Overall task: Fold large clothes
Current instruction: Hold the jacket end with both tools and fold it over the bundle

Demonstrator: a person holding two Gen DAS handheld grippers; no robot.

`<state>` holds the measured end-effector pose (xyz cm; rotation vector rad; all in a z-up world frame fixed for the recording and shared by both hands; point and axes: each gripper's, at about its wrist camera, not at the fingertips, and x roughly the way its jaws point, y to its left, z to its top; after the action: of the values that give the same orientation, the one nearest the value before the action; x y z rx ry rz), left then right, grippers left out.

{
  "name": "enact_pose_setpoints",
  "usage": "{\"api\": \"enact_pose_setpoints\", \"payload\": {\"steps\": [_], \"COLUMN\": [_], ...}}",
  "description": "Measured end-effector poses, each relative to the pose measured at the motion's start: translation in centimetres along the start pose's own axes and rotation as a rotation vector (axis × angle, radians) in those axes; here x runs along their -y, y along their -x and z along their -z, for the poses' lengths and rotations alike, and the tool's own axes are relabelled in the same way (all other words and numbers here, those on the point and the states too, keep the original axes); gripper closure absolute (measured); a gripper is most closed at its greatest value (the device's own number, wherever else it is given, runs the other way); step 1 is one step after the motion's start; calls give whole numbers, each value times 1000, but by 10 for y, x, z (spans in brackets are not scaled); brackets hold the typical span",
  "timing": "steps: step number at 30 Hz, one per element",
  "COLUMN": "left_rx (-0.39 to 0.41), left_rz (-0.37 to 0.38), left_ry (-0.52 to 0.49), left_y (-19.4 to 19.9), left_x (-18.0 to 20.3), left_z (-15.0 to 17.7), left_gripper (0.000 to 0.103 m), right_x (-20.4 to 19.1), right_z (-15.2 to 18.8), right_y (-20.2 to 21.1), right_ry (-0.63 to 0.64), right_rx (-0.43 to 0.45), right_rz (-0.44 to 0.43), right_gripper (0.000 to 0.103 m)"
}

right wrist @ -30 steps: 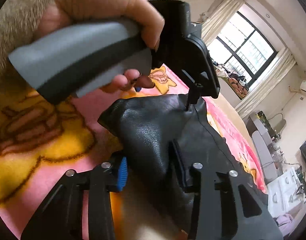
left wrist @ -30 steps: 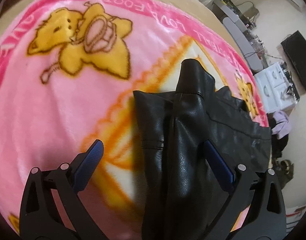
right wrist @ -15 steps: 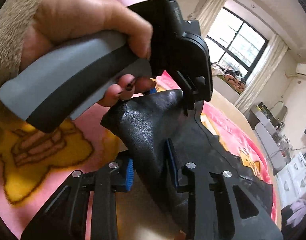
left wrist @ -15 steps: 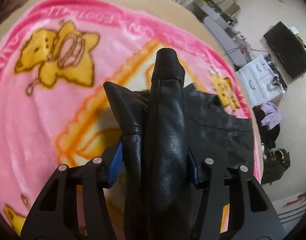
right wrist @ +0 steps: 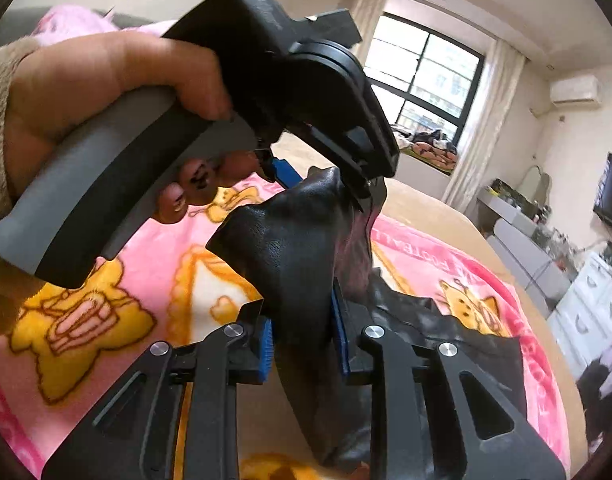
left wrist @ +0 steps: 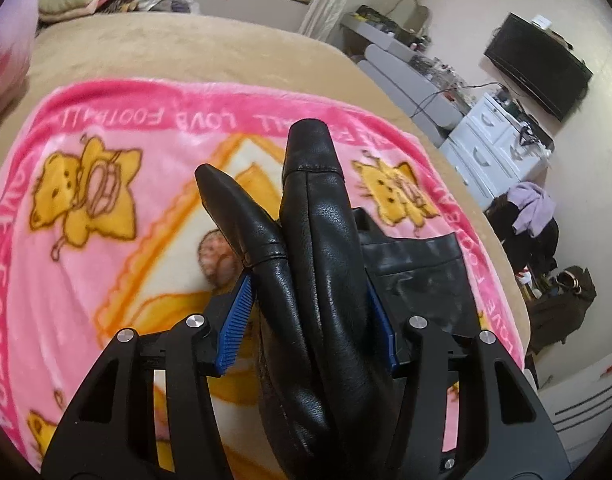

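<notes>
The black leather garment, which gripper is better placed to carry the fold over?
Neither clearly: the left gripper and right gripper are both clamped on the black leather garment, lifted above the pink blanket.

Home bedroom. Bed [left wrist: 226, 48] in tan cover, spread with pink cartoon blanket [left wrist: 86, 264]. Beyond its far edge, curtained window [right wrist: 421, 80] with clothes heaped on sill; white drawer unit [left wrist: 493, 148], wall-mounted television [left wrist: 537, 64] and cluttered grey desk [left wrist: 405, 68] along right wall; air conditioner [right wrist: 573, 90] near ceiling.
</notes>
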<state>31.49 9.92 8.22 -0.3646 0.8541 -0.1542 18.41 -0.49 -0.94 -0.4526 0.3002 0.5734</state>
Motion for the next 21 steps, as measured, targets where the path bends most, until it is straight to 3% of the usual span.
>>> {"api": "enact_pose_setpoints", "payload": {"steps": [21], "left_rx": [0], "left_rz": [23], "left_ry": [-142], "left_y": [-14], "left_x": [110], "left_z": [-2], "left_gripper": [58], "right_x": [76], "right_z": [36], "right_y": [50], "right_ry": [-151], "right_rx": [17], "right_rz": [112], "right_gripper": [88]}}
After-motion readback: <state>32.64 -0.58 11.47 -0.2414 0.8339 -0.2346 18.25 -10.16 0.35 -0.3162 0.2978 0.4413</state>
